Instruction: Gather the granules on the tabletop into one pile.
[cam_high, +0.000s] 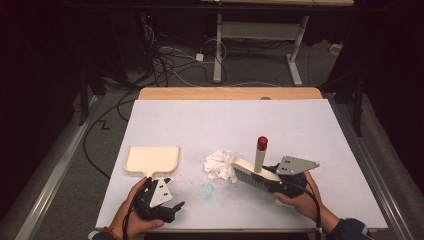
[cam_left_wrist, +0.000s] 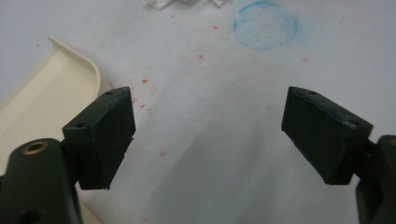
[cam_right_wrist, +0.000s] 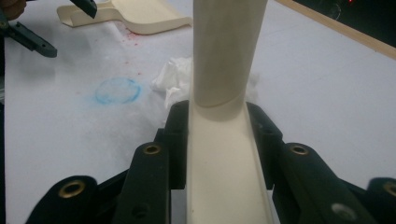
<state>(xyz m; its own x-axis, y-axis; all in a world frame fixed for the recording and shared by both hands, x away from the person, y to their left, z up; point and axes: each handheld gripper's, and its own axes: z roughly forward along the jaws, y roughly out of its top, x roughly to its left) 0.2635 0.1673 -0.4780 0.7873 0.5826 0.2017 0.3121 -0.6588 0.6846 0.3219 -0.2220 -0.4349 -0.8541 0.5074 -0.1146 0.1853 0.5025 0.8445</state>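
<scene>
High view showed the right gripper (cam_high: 272, 175) clamping a brush (cam_high: 252, 173), bristles against crumpled paper (cam_high: 220, 164), ready to sweep. The left gripper (cam_high: 159, 192), jaws spread, waited at the dustpan (cam_high: 151, 159) handle.

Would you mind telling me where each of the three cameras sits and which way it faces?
High view: above the person's edge of the table, facing forward and down; both hands show, with the left gripper by the dustpan and the right gripper clamping the brush at the crumpled paper.
Left gripper view: on the left gripper, between spread fingers, onto the table.
Right gripper view: on the right gripper, along the brush, towards the dustpan.
Shared: all three show the blue ring.
</scene>
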